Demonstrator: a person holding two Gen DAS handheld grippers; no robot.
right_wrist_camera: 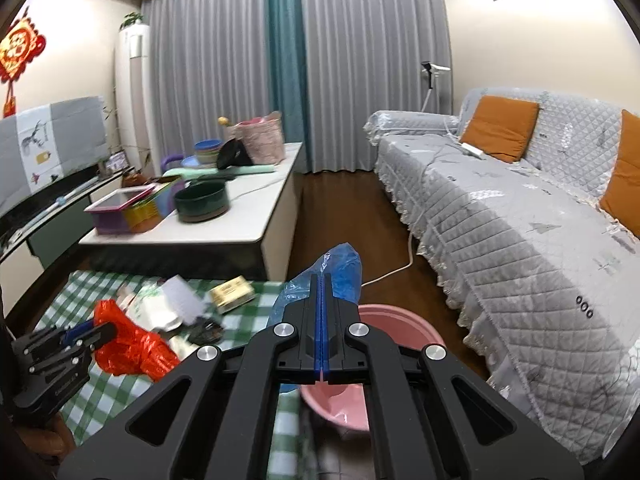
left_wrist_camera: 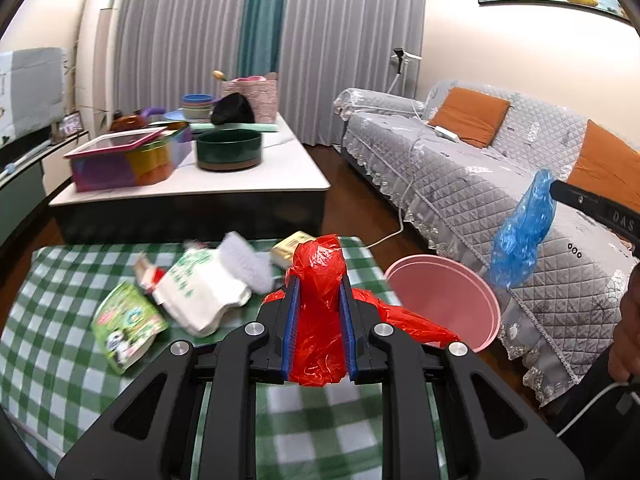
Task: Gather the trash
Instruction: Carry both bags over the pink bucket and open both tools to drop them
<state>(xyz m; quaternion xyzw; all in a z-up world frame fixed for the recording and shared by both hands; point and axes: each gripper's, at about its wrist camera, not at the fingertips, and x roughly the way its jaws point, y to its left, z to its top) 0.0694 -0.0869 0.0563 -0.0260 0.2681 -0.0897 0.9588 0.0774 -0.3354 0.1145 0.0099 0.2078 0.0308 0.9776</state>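
A red bag (left_wrist_camera: 318, 304) sits at the center of the left view, clenched in the left claw (left_wrist_camera: 319, 280) above the checked desk (left_wrist_camera: 52, 360). The right claw (right_wrist_camera: 322, 280) grips a blue bag (right_wrist_camera: 340, 272) over the pink bin (right_wrist_camera: 400, 328) at lower center.

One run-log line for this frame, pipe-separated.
left gripper shut on red bag | right gripper shut on blue bag | pink bin beside table

A long grey quilted sofa (right_wrist_camera: 520, 216) has orange square cushions (right_wrist_camera: 498, 128). A round dark green pot (left_wrist_camera: 229, 154) sits on a white low table (left_wrist_camera: 280, 172).
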